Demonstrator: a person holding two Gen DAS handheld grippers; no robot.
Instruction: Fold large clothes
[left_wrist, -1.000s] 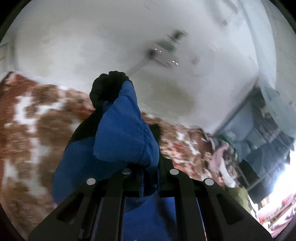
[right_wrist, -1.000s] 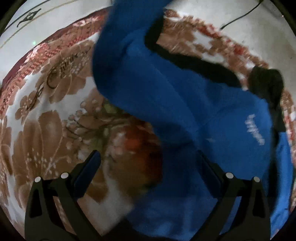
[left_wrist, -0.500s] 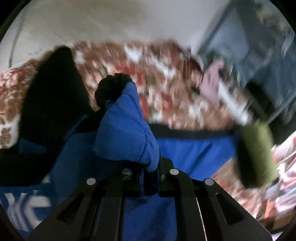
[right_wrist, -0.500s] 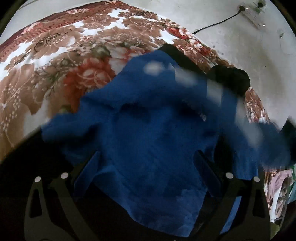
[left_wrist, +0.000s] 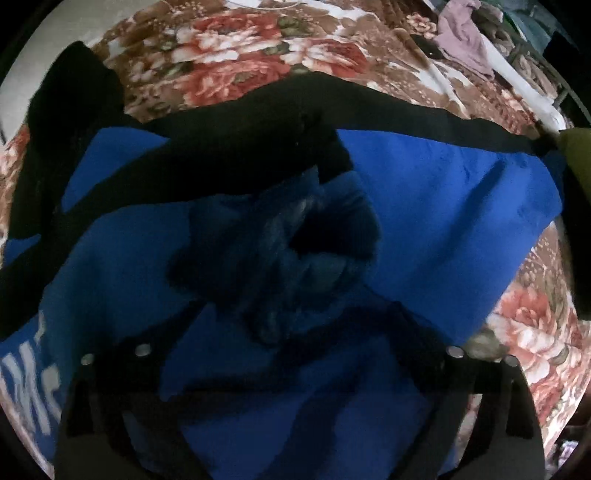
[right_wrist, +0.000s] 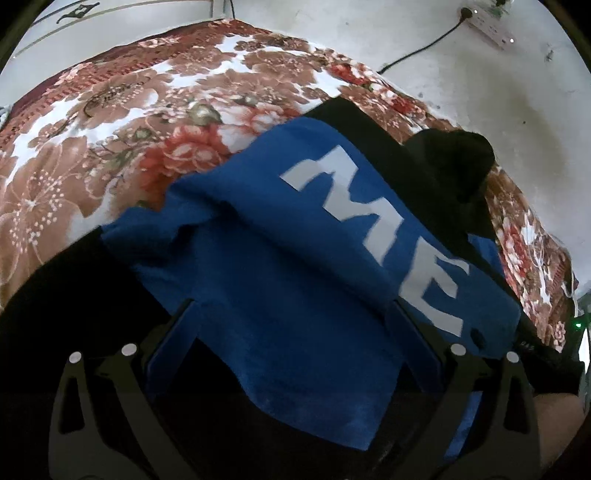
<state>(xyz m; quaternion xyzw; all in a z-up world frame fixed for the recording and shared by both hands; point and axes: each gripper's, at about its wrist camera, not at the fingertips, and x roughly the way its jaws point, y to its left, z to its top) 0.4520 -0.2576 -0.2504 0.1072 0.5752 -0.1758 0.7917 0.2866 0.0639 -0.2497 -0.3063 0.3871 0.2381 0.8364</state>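
Released, the blue garment (left_wrist: 424, 206) lies flat; both hand-held grippers gape empty; white lettering (right_wrist: 373, 225) reads clearly rightward.

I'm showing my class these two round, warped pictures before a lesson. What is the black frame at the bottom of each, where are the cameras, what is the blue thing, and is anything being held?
A person holds a two-finger gripper in each hand; a fisheye camera on each looks forward along its fingers, hence the round, bent views. The black frames are the left gripper and right gripper. Both have their fingers spread wide, so neither grips anything. Below lies a blue garment with black trim and large white letters, spread on a floral bedspread. Its sleeve lies bunched on top in front of the left gripper. Other clothes sit far off.
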